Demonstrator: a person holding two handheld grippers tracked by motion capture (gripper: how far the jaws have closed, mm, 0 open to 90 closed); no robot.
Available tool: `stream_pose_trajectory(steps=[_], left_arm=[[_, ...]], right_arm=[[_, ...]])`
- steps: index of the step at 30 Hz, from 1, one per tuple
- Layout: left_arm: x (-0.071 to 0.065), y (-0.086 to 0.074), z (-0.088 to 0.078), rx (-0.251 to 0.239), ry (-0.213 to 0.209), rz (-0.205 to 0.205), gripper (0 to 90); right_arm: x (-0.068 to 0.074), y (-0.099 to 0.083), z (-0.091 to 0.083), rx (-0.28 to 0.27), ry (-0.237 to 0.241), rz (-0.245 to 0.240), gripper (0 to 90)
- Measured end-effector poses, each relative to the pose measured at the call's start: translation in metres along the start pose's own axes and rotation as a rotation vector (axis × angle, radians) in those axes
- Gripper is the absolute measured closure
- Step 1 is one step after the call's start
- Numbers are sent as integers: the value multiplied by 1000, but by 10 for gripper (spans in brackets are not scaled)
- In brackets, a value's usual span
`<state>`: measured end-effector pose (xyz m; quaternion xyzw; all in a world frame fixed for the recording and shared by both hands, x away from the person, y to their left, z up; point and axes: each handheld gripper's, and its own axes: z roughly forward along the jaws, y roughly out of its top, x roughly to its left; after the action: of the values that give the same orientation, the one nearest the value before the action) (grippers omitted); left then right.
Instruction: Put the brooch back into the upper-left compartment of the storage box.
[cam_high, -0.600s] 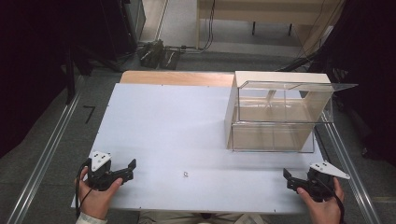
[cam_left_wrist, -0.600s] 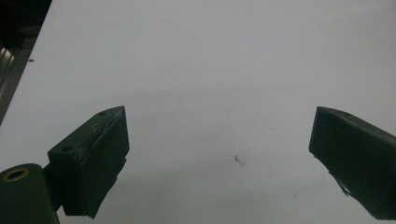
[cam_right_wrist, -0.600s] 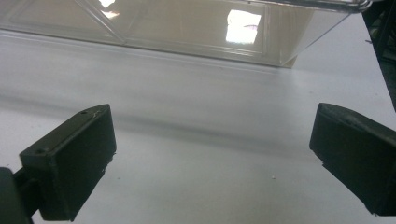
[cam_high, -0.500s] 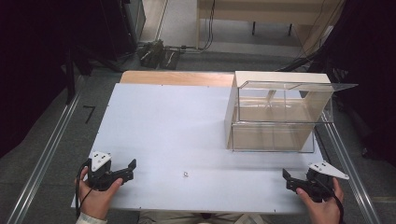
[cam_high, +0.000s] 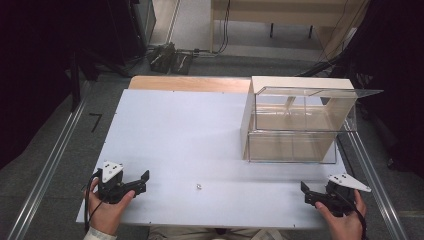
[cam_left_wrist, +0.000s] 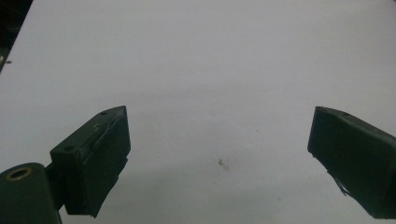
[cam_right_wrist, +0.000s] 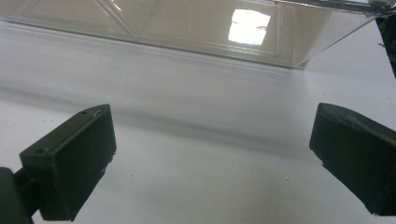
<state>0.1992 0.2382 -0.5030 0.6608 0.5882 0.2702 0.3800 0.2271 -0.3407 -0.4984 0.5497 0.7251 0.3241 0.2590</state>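
High view shows a white table (cam_high: 200, 135) with very little on it. A person holds the left gripper (cam_high: 131, 182) at the near left corner and the right gripper (cam_high: 312, 194) at the near right corner, both low over the tabletop and well apart from each other.

Between them, near the front edge and about midway across, lies a tiny pale object (cam_high: 198, 186), too small to identify. It is apart from both tools, somewhat nearer the left one. At the far right stands a clear plastic box (cam_high: 295, 125) with a pale wooden side panel and its lid raised level; its inside looks empty as far as the pictures tell.

Left gripper view has the two black jaws standing wide apart over bare white surface, nothing between them, only a small dark speck (cam_left_wrist: 221, 163) on the table ahead. Right gripper view has its jaws equally spread and empty, looking toward the lower front wall of the clear box (cam_right_wrist: 187, 28).

Judging by this, the work has hardly begun: nothing is gripped and nothing sits in the box. What seems left is everything: reaching for the small object, closing on it, and carrying it wherever it belongs, possibly the box.
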Motion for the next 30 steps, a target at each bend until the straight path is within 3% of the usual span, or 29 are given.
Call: stream_pose_trajectory(steps=[18, 30], left_arm=[[-21, 4, 7, -1, -37, 48, 70], [-28, 4, 9, 3, -50, 57, 70]], right_arm=[[2, 1, 2, 8, 5, -8, 0], [4, 1, 2, 4, 13, -6, 0]])
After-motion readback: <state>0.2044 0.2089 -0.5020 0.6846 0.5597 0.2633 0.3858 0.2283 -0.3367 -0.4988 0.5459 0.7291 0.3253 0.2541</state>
